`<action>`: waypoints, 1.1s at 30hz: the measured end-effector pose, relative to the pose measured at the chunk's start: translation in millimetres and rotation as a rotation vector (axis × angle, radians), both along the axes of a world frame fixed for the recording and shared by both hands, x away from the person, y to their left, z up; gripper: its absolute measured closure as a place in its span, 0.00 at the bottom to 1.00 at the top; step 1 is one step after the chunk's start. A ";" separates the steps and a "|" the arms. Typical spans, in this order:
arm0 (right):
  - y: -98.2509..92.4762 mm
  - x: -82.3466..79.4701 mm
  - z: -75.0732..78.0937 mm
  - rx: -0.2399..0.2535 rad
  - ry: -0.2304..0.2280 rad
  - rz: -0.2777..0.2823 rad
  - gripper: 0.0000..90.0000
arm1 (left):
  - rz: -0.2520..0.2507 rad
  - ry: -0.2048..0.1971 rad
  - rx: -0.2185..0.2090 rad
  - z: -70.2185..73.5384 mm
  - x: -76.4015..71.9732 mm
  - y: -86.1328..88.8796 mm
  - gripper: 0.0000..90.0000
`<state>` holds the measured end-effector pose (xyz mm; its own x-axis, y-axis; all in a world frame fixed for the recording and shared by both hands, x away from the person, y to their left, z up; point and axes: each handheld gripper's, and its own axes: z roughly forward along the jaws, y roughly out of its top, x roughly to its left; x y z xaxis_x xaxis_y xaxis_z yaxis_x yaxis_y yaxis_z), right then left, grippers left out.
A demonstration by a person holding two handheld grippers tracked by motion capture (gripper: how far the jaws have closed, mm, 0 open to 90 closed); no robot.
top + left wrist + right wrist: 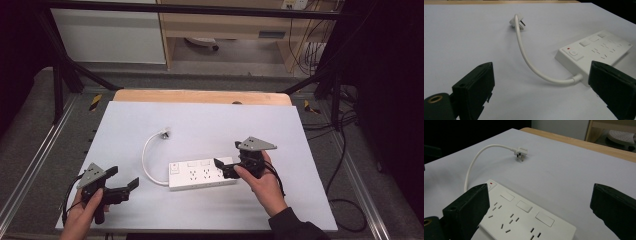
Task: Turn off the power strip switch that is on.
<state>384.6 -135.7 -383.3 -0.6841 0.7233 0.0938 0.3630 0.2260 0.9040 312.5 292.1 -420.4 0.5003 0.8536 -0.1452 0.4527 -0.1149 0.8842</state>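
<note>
A white power strip (202, 174) lies flat on the pale table sheet (210, 125), sockets up, also seen as the strip (596, 48) and the strip (521, 217). Its white cable (146, 160) curves away to a plug (164, 133), the plug (517, 22) and the plug (521, 153) lying on the sheet. My left gripper (122, 180) hovers open at the front left, apart from the strip, jaws pointing at its switch end. My right gripper (227, 159) stands open over the strip's right end, with nothing between its jaws.
The sheet covers a wooden tabletop (200, 96) whose far edge shows. Metal frame rails (30, 165) run along both sides. Loose black cables (345, 200) lie off the table at the right. A wooden shelf unit (225, 30) stands behind.
</note>
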 end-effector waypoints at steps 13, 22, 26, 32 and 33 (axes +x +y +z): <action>12.2 7.9 0.6 -0.012 0.023 -0.007 0.08 | -0.002 -0.002 -0.005 0.1 0.1 0.6 0.07; 18.5 10.9 3.2 -0.019 0.011 -0.004 0.09 | -0.006 -0.001 0.003 0.0 0.1 0.1 0.07; 25.2 12.0 2.3 -0.027 0.012 0.020 0.17 | -0.007 0.000 0.002 -0.2 0.2 0.0 0.07; 33.7 12.9 0.5 -0.048 0.011 0.040 0.29 | -0.005 -0.001 0.002 0.0 -0.1 0.4 0.07; 34.8 13.3 0.0 -0.052 0.014 0.045 0.31 | -0.005 -0.001 0.002 0.0 -0.1 0.4 0.07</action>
